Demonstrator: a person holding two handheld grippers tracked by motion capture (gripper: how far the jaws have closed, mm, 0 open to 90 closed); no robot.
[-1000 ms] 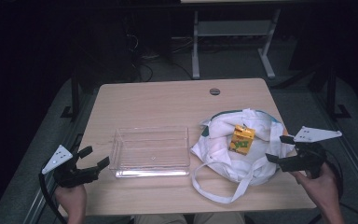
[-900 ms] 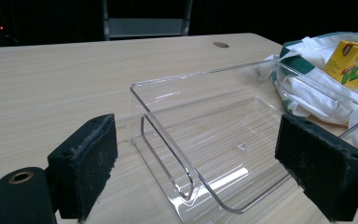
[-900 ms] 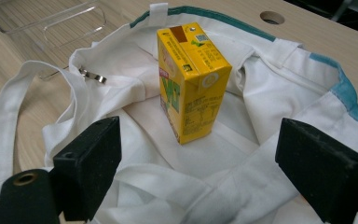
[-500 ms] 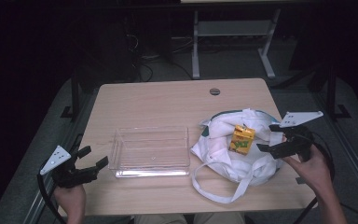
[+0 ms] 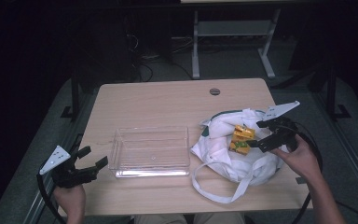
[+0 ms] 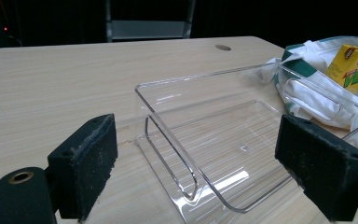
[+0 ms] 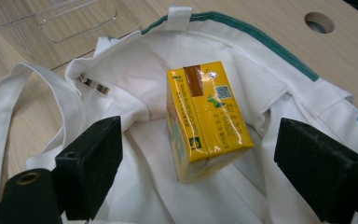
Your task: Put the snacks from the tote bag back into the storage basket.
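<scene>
Yellow carton (image 7: 205, 121), "VLT" print, R gripper (image 7: 198, 175) open

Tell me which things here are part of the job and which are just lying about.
In the job: right gripper, open by the yellow drink carton; white cloth bag holding it; clear plastic box; left gripper, open beside it.

Lying about: metal stand and cables behind the table.

Overhead light falls evenly on the surface (image 5: 168, 100) while the room beyond it sinks into near black. The high view is soft and slightly grainy. Glare streaks the clear plastic box (image 6: 223, 140), and the close black pads look blurred.
</scene>
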